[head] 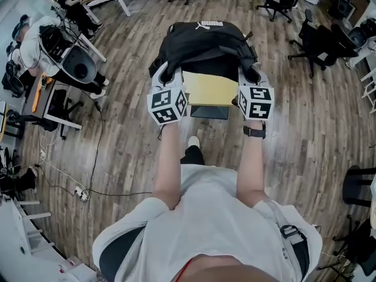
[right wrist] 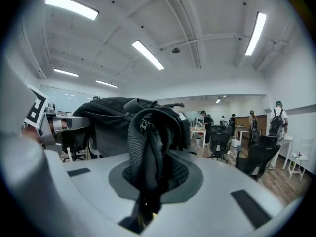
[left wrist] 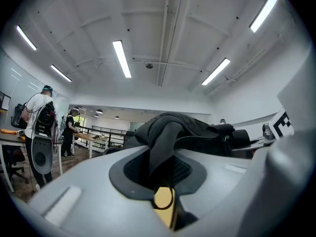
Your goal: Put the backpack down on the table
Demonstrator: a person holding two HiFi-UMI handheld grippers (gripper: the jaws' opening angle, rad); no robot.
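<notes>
Two grippers are held out ahead of the person, one at each side of the black backpack [head: 202, 43]. The left gripper [head: 167, 73] is clamped on a dark strap [left wrist: 165, 142] at the bag's left side; in the left gripper view the strap is seen pinched between the nearly closed jaws, with the bulk of the backpack [left wrist: 197, 132] lying beyond them. The right gripper [head: 252, 75] is likewise closed on a bunched strap with mesh padding [right wrist: 148, 142] at the bag's right side, and the body of the backpack [right wrist: 106, 115] is seen to its left in the right gripper view.

In the head view the backpack is carried between the two grippers, on the far side of them, with a white label [head: 211, 23] at its far edge. A pale yellow flat top [head: 208, 89] is seen just beneath the bag's near edge and between the two grippers; whether the bag rests on it cannot be told. A dark rectangular object [head: 210, 111] lies at the near edge of that top.

A watch [head: 255, 131] is worn on the right wrist. Wooden flooring [head: 294, 122] is spread below, office chairs [head: 317, 43] are set at the far right, and another person [left wrist: 39, 132] is seen standing at the left in the left gripper view.
</notes>
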